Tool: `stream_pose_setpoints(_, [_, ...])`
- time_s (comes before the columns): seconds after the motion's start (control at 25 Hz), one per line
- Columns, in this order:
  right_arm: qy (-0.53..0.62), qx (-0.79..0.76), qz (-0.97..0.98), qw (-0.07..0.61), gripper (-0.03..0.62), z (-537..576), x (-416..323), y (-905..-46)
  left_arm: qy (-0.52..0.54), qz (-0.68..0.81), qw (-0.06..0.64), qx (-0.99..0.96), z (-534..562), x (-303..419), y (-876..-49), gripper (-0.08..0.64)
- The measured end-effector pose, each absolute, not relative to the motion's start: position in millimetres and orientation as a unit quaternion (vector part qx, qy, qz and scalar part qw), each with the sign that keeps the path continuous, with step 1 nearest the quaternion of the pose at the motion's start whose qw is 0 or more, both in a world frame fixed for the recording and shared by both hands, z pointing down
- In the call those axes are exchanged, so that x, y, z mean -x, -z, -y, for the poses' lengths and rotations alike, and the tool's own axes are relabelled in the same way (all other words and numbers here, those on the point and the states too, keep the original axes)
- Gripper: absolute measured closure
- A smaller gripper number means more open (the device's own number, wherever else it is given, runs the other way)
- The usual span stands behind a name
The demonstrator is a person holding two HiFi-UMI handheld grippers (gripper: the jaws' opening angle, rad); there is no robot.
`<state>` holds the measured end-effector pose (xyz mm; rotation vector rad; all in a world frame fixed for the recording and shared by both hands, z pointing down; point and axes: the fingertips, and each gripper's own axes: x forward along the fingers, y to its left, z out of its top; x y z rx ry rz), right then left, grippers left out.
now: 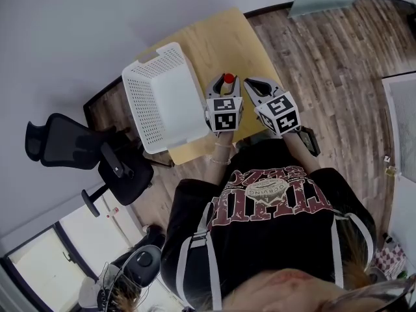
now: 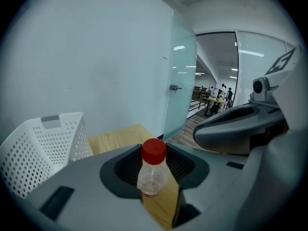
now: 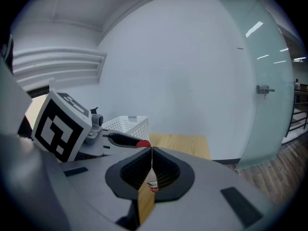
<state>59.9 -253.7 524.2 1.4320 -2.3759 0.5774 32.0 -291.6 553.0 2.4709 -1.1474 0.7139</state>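
Head view, tabletop: light wood tabletop (image 1: 224,41) against a pale wall, with plank floor to the right.
Head view, basket: white perforated laundry basket (image 1: 162,99) on the tabletop's left part, overhanging its near edge.
Head view, bottle: small clear bottle with a red cap (image 1: 229,78), upright on the tabletop just right of the basket.
Head view, left claw: left claw (image 1: 227,83) has one jaw on each side of the cap. Its marker cube (image 1: 225,114) faces up.
Head view, right claw: right claw (image 1: 250,83) is just beside the left one, to its right and apart from the bottle.
Head view, chair: black office chair (image 1: 84,151) on the floor, left of the tabletop.
Left gripper view, jaws: they stand apart with the bottle (image 2: 153,170) upright between the dark ribbed pads. The bottle sits close against the left pad, and a strip of wood shows between it and the right pad. No squeeze can be seen.
Left gripper view, surroundings: basket (image 2: 43,148) to the left. The right claw's grey shell is to the right, with a frosted glass partition (image 2: 180,76) behind.
Right gripper view, jaws: they are together, tips meeting, with nothing held. A thin wedge gap below the tips shows wood and the bottle's red-banded label (image 3: 152,184) beyond.
Right gripper view, surroundings: the left claw's cube (image 3: 60,126) and the basket (image 3: 127,125) are to the left. The red cap peeks out beside the left claw's jaw.
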Motion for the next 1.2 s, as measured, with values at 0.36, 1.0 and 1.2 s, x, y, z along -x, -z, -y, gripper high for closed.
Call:
stream_pose_setpoints(0.36, [-0.2,-0.498,0.83,0.152,0.574,254,-59,-524,-0.246,0.409,0.153,-0.865,283,-31,-555,0.364])
stream_pose_setpoints(1.0, [-0.19,-0.507,0.829,0.142,0.574,253,-67,-516,-0.225,0.413,0.156,-0.869,270,-32,-543,0.36])
stream_pose_setpoints(1.2, [-0.185,-0.506,0.832,0.136,0.574,255,-65,-511,-0.202,0.426,0.152,-0.869,268,-28,-525,0.36])
